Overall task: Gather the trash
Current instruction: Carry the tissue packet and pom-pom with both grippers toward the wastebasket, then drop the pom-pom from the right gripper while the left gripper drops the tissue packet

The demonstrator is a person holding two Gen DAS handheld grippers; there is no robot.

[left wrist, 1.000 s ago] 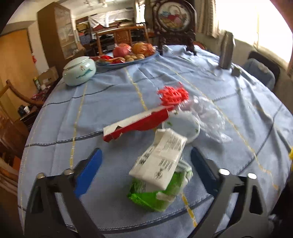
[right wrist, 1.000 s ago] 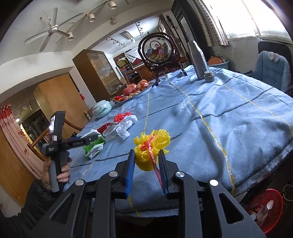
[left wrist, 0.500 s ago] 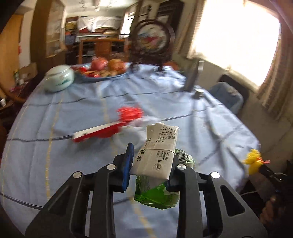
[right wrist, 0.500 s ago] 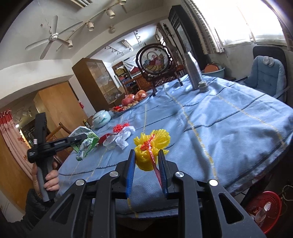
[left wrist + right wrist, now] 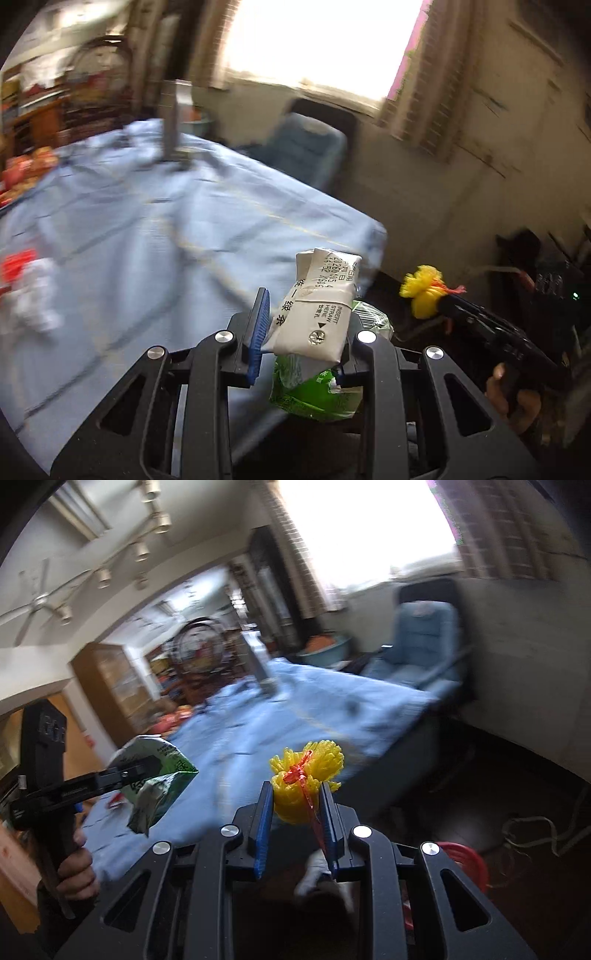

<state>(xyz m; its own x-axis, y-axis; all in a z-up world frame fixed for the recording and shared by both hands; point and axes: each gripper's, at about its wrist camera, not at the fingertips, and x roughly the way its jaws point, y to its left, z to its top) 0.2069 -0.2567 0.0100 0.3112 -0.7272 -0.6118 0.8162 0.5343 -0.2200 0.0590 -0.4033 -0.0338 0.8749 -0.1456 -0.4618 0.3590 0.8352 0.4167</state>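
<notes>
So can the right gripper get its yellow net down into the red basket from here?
Probably yes: the right gripper, shut on the yellow net, hangs off the table edge, with open floor before the red basket.

Beyond the edge of the blue-clothed table (image 5: 325, 709), dark open floor (image 5: 498, 797) gives both loaded grippers room to pass, with a red basket (image 5: 467, 860) low beside the right gripper (image 5: 297, 805). An armchair (image 5: 417, 646) stands at the table's far corner, and a loose cord (image 5: 532, 827) lies across the floor near the wall (image 5: 535, 686). On the cloth, a tall metal bottle (image 5: 173, 122) and crumpled litter (image 5: 33, 295) stand clear of the left gripper (image 5: 303, 332).
</notes>
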